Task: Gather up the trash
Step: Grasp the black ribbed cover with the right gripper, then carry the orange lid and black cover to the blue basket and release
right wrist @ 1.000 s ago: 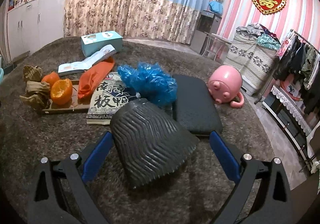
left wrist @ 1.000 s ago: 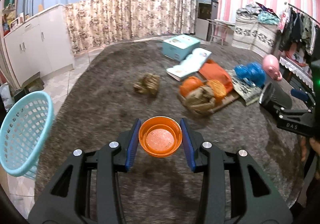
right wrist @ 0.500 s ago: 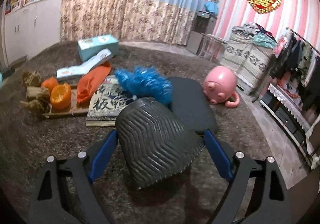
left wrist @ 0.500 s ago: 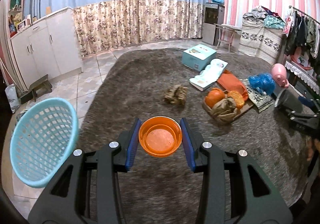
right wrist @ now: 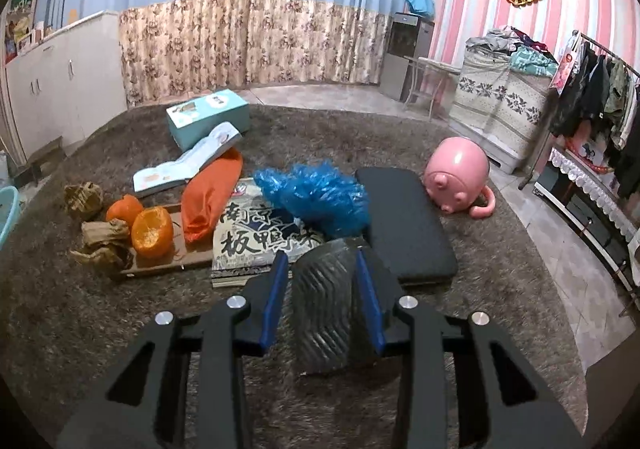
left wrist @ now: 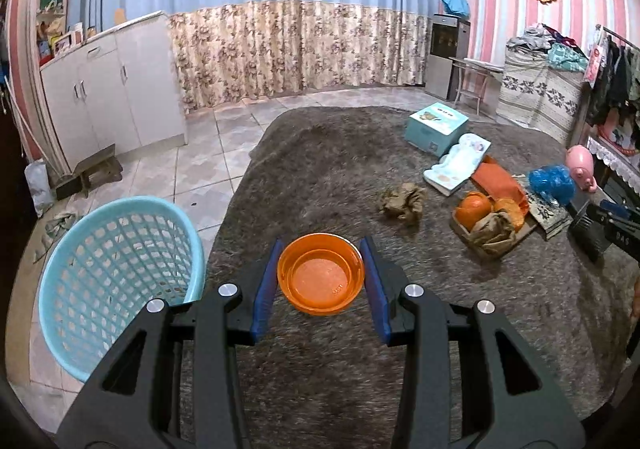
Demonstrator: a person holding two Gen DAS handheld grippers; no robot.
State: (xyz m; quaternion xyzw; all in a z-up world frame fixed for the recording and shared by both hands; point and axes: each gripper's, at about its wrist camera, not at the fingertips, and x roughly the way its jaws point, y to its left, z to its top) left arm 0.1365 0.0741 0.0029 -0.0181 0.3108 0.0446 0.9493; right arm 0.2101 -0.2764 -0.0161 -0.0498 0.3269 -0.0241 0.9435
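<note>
My left gripper (left wrist: 321, 273) is shut on an orange plastic bowl (left wrist: 321, 273) and holds it above the brown carpet, just right of a light blue mesh basket (left wrist: 116, 281). My right gripper (right wrist: 322, 289) is shut on a black ribbed cup (right wrist: 323, 313) lying on its side on the carpet. Ahead of it lie a crumpled blue plastic bag (right wrist: 316, 197), orange peels (right wrist: 152, 231) and crumpled brown paper (right wrist: 102, 245) on a cardboard piece. Another brown paper wad (left wrist: 402, 201) lies alone on the carpet.
A printed bag (right wrist: 256, 241), an orange pouch (right wrist: 208, 197), an open booklet (right wrist: 188, 165), a teal box (right wrist: 208, 117), a black cushion (right wrist: 404, 217) and a pink pig toy (right wrist: 458, 173) lie on the carpet. White cabinets (left wrist: 112, 89) stand at the left; a clothes rack (right wrist: 600, 89) at the right.
My left gripper has swung left with the bowl, bringing the blue basket closer. My right gripper has closed from wide open onto the black ribbed cup.
</note>
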